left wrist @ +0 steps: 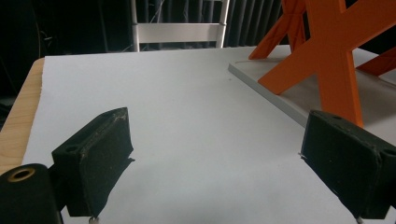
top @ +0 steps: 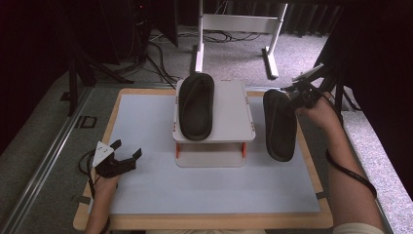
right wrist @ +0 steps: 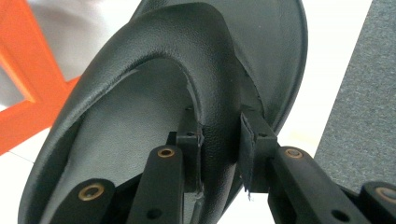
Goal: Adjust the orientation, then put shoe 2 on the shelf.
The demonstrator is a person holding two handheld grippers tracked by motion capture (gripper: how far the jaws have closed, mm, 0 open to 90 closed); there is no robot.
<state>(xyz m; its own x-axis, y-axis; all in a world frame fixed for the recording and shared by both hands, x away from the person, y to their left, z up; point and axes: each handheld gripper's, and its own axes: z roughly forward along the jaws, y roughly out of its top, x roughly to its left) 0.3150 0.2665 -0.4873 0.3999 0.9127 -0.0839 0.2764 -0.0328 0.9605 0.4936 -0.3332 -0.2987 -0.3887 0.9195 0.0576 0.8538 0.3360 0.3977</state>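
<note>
So the right gripper has its jaws pinched tight on the strap of a black flip-flop, holding it up off the white mat just right of the little white shelf stand with orange legs. The second flip-flop already sits flat on the stand's top, left half. The left gripper is down near the mat's front-left corner, jaws spread wide with nothing between them, just bare mat.
</note>
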